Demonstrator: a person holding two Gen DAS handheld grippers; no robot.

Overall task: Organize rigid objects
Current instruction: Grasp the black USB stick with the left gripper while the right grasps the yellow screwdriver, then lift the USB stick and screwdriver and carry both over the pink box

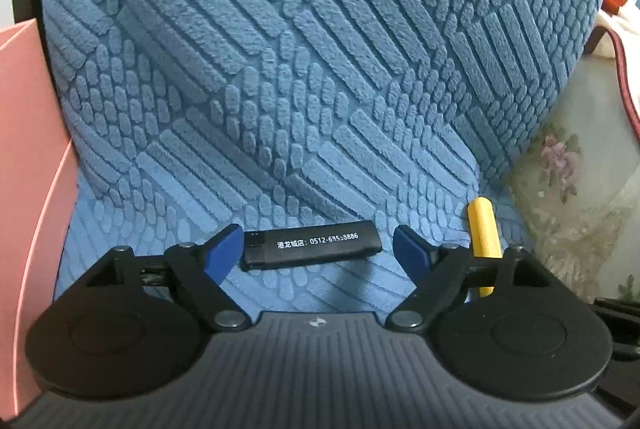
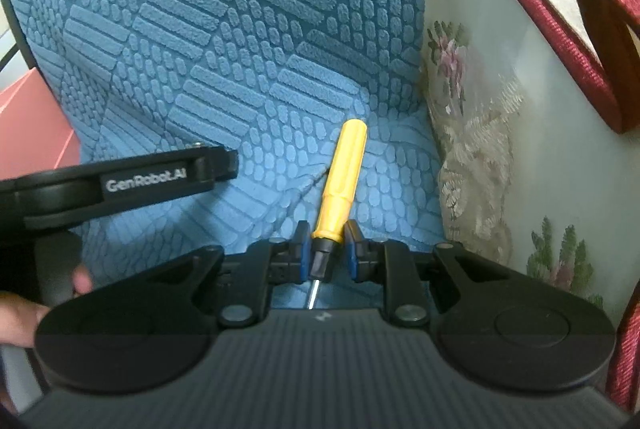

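Two grips in hand: right gripper clamped on yellow screwdriver, left gripper wide astride black lighter; next, close and lift.

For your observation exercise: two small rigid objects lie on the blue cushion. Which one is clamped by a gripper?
The yellow-handled screwdriver: the right gripper is shut on it. The black lighter lies free between the open left gripper's fingers.

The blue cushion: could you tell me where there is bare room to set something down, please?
The blue cushion is bare beyond the black lighter, from the pink box across to the floral fabric. The near edge is crowded: the lighter lies between the left gripper's open jaws, the right gripper clamps the yellow screwdriver beside it.
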